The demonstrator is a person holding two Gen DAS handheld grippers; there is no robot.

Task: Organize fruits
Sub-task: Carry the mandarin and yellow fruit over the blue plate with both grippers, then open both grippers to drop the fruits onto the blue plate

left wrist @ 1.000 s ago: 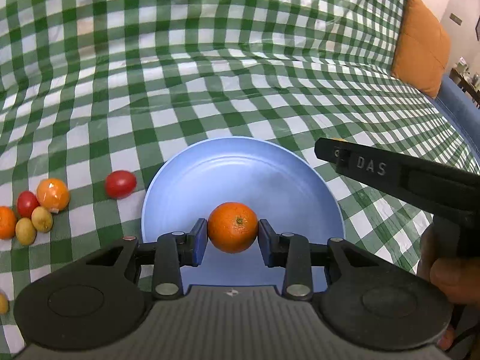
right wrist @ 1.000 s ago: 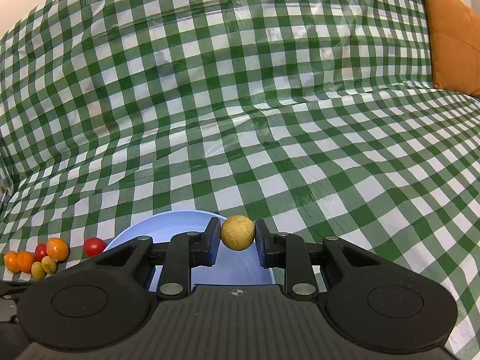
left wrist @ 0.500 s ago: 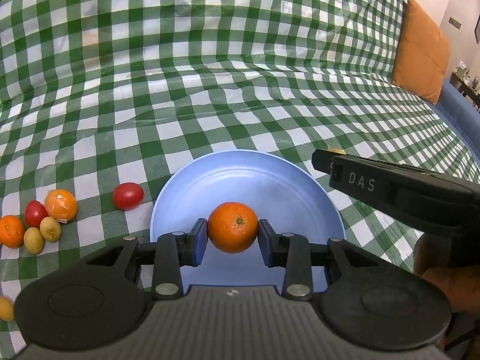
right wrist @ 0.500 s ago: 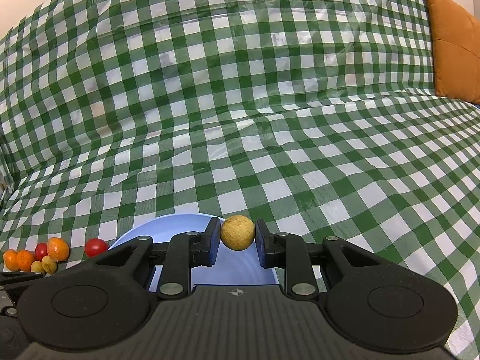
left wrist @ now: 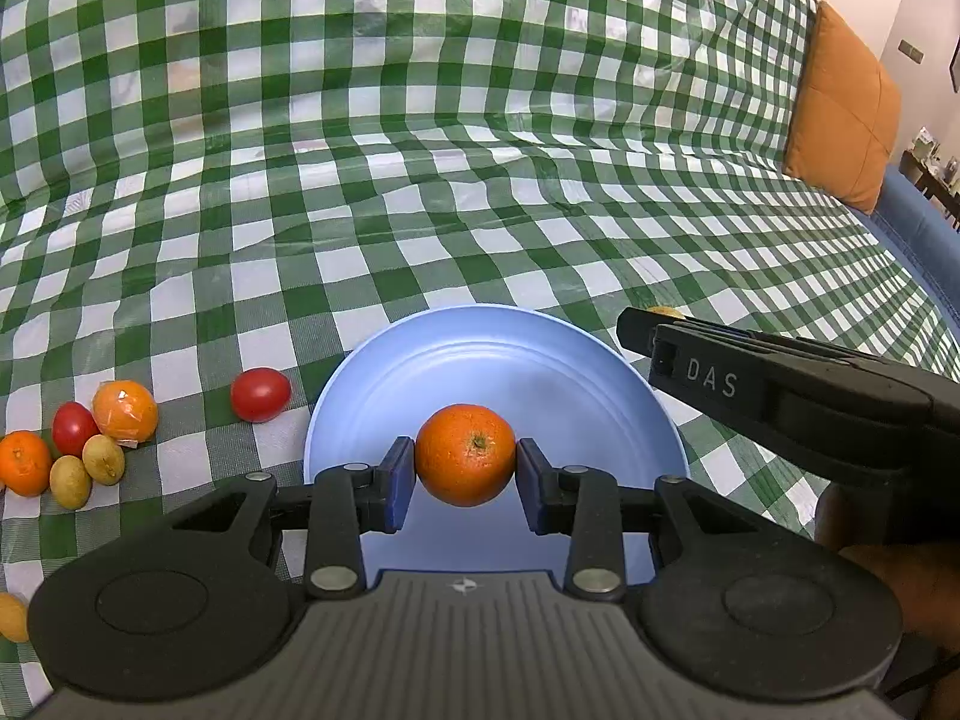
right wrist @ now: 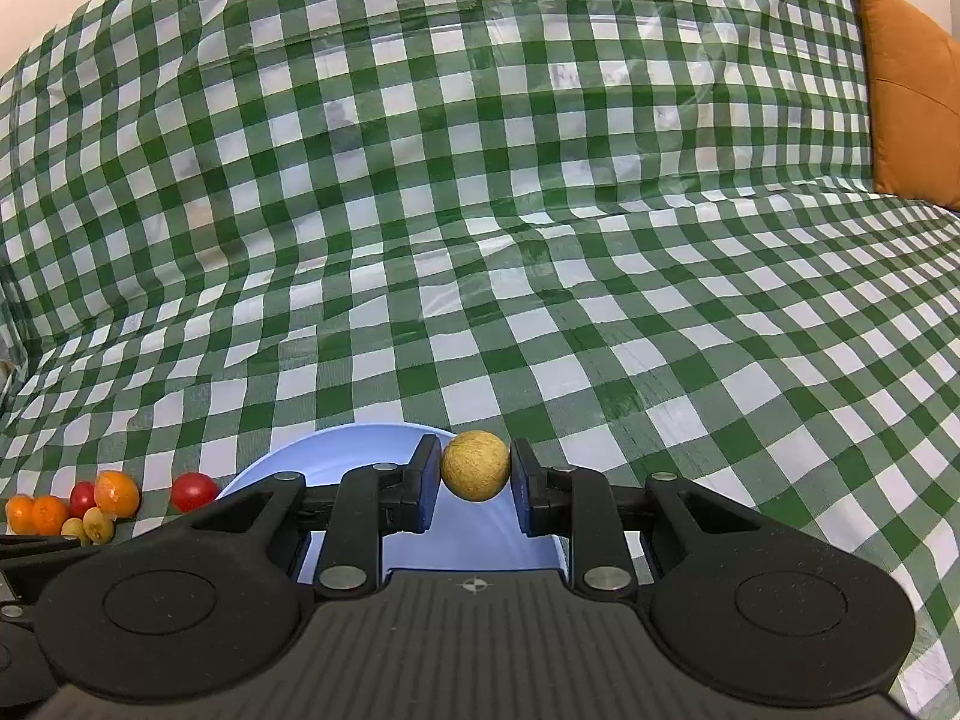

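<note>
My left gripper (left wrist: 465, 456) is shut on a small orange (left wrist: 465, 455) and holds it over the near half of a light blue plate (left wrist: 540, 372). My right gripper (right wrist: 476, 466) is shut on a small round tan fruit (right wrist: 476, 465) above the plate's (right wrist: 336, 450) far right rim. In the left wrist view the right gripper's black body (left wrist: 780, 384) reaches in from the right over the plate's edge, held by a person's hand (left wrist: 870, 546). No fruit lies on the plate.
A green and white checked cloth (left wrist: 420, 180) covers the whole surface. Left of the plate lie a red cherry tomato (left wrist: 260, 394) and a cluster with a wrapped orange (left wrist: 125, 410), another tomato (left wrist: 72, 427), an orange (left wrist: 23, 462) and small tan fruits (left wrist: 103, 459). An orange cushion (left wrist: 843, 114) stands far right.
In the left wrist view the plate and loose fruits have slid a little lower and to the right. Both grips are unchanged.
</note>
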